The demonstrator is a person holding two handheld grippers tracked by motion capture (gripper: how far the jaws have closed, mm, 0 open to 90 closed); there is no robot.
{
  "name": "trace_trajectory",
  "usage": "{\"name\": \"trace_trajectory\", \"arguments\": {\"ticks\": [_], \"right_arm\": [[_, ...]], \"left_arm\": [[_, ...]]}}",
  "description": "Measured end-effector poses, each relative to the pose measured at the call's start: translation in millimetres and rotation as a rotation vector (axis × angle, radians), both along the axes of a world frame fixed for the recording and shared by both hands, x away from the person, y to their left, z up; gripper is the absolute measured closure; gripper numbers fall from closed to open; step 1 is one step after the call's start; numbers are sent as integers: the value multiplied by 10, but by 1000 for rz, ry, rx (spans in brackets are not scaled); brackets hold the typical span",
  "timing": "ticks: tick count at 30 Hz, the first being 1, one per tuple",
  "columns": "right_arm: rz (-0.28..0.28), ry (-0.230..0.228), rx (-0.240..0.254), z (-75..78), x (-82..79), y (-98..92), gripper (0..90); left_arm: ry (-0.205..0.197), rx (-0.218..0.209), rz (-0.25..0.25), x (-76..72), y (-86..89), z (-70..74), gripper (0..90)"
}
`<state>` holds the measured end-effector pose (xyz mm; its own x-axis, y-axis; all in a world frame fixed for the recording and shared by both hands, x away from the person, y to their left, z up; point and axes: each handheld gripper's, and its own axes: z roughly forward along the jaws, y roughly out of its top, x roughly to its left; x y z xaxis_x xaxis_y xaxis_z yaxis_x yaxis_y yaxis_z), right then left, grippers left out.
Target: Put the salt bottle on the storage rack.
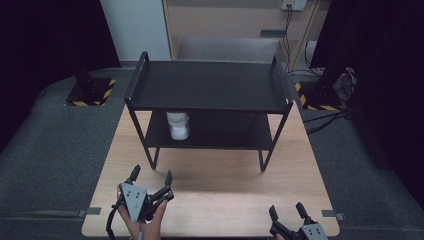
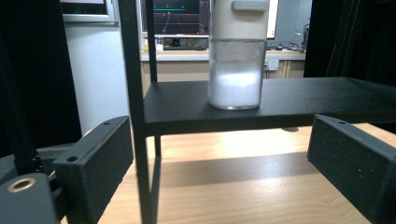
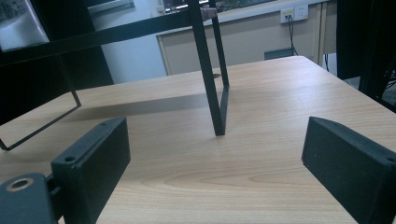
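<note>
Approach phase of a pick from a shelf. A clear cylindrical jar with a white cap, partly filled with white powder (image 1: 178, 125), stands upright on the lower board of a black two-tier metal rack (image 1: 210, 85), toward that board's left end; the rack stands on a light wooden table (image 1: 220, 200). The left gripper (image 1: 152, 176), held in a hand (image 1: 145, 225) at the table's near left edge, has its black jaws spread wide and empty, and is well apart from the jar, with one of the rack's front legs (image 2: 135, 116) standing between them in the left gripper view. There the jar (image 2: 236, 70) shows just right of that leg, resting flat on the board. The right gripper (image 1: 287, 210) sits at the table's near right edge, its jaws likewise spread with nothing between them; in the right gripper view it faces bare tabletop and the rack's right front leg (image 3: 210, 79). By judgement, the step in hand is the left gripper's reach toward the jar, with no contact yet made. The next move calls for advancing that gripper under the upper board, passing to the right of the leg, keeping the jaws level on either side of the jar's body, and closing only once both pads flank it.
</note>
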<state>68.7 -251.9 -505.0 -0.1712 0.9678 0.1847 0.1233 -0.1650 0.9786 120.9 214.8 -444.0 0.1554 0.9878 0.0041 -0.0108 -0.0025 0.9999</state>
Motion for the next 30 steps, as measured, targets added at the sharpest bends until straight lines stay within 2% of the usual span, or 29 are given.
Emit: {"name": "trace_trajectory", "arguments": {"ticks": [2, 8, 16, 26, 30], "right_arm": [[-1, 1, -2, 0, 3, -3, 78], [-5, 6, -4, 12, 4, -10, 78], [-21, 13, -8, 22, -6, -56, 78], [-45, 2, -14, 38, -28, -107, 78], [-57, -8, -20, 63, -38, -152, 78]], "left_arm": [[3, -21, -14, -27, 69, -24, 56], [9, -30, -29, -133, 271, -90, 56], [18, 24, -32, -297, 564, -169, 57], [10, 39, -15, -425, 791, -227, 56], [0, 31, -3, -454, 865, -254, 56]]}}
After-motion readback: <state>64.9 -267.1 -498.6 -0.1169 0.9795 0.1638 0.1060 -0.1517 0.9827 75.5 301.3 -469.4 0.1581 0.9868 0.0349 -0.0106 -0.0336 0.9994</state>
